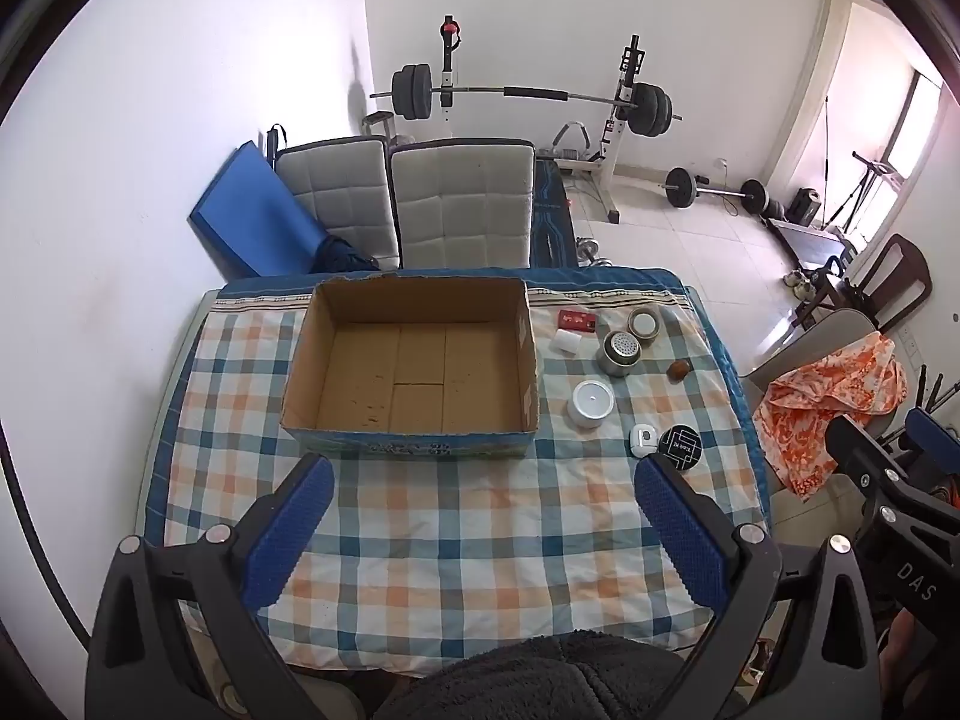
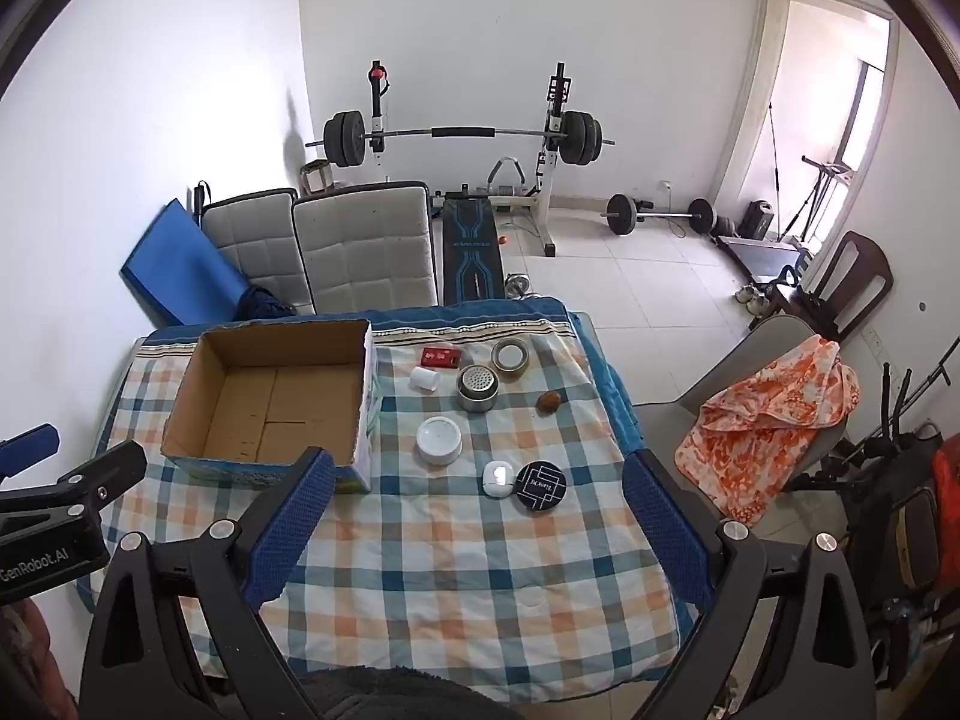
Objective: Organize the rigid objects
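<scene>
**Table, box and loose objects before any grasp**

Nearest, a checked tablecloth (image 1: 456,516) covers the table. On it stand an empty cardboard box (image 1: 414,360) and, beside it, a black round tin (image 2: 540,485), white lid (image 2: 440,439), metal strainer cup (image 2: 476,387) and tape roll (image 2: 510,359). Beyond: chairs (image 1: 462,204), barbell rack (image 1: 528,93). The small brown object's (image 2: 548,401) identity is unclear. Left gripper (image 1: 483,531) and right gripper (image 2: 477,531) tilt downward, spread wide, empty.
</scene>
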`<state>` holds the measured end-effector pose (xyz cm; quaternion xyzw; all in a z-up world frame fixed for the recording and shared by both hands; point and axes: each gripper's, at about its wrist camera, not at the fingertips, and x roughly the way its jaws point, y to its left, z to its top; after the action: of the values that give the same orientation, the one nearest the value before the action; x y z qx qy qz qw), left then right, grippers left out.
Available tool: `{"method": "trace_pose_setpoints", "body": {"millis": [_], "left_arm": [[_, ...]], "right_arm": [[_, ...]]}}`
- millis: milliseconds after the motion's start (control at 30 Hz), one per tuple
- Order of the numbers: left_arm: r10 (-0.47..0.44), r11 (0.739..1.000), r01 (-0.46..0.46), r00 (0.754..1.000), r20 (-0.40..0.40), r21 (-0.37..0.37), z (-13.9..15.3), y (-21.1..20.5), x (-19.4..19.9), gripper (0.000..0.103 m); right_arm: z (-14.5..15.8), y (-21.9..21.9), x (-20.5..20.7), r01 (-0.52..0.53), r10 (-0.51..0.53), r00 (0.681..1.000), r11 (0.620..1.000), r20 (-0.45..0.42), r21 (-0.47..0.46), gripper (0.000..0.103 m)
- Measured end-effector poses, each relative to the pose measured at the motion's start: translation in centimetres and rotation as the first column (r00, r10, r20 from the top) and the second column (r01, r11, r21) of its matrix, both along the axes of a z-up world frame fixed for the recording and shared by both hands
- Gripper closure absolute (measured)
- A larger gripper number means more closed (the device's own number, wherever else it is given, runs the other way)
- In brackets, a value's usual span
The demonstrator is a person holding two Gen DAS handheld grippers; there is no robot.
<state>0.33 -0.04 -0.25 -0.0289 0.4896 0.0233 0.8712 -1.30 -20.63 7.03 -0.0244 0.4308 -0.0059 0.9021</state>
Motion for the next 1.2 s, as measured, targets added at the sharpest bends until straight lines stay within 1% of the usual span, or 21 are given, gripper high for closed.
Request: {"method": "trace_pose_setpoints", "body": {"millis": [33,133,367,500,567,867,1200], "left_arm": [[0.001,1.0,-0.002,1.0,0.024,0.006,0.3,-0.2,0.0,0.0],[0.007,1.0,-0.008,1.0,0.024,0.011,0.2,-0.3,0.3,0.0],[0.009,1.0,-0.009,0.999,0.036,0.009,0.2,0.4,0.8,0.0],[0.012,1.0,-0.013,0.999,0.045,0.009,0.7,0.2,0.2,0.0],[0.015,1.0,-0.016,0.999,0.045,0.009,0.8,0.1,0.2,0.0],[0.02,1.0,-0.02,0.998,0.055,0.012,1.0,-0.6,-0.5,0.0],[0.021,1.0,-0.021,0.998,0.058,0.0,1.4,-0.5,0.2,0.0]], "right_arm": [[0.0,0.0,0.0,0.0,0.0,1.0,1.0,0.007,0.003,0.004],[0.0,0.0,-0.1,-0.005,0.005,1.0,1.0,0.018,0.006,0.004],[0.3,0.2,0.5,-0.007,0.008,0.999,1.0,0.033,-0.018,0.004],[0.5,0.3,1.1,0.002,-0.001,0.999,1.0,0.037,-0.025,0.004],[0.3,0.0,-0.3,0.004,-0.003,0.998,1.0,0.057,-0.018,0.004],[0.3,-0.1,-0.3,0.016,-0.015,0.998,1.0,0.062,-0.011,0.004],[0.4,-0.3,-0.3,0.02,-0.02,0.998,1.0,0.057,-0.01,0.004]]}}
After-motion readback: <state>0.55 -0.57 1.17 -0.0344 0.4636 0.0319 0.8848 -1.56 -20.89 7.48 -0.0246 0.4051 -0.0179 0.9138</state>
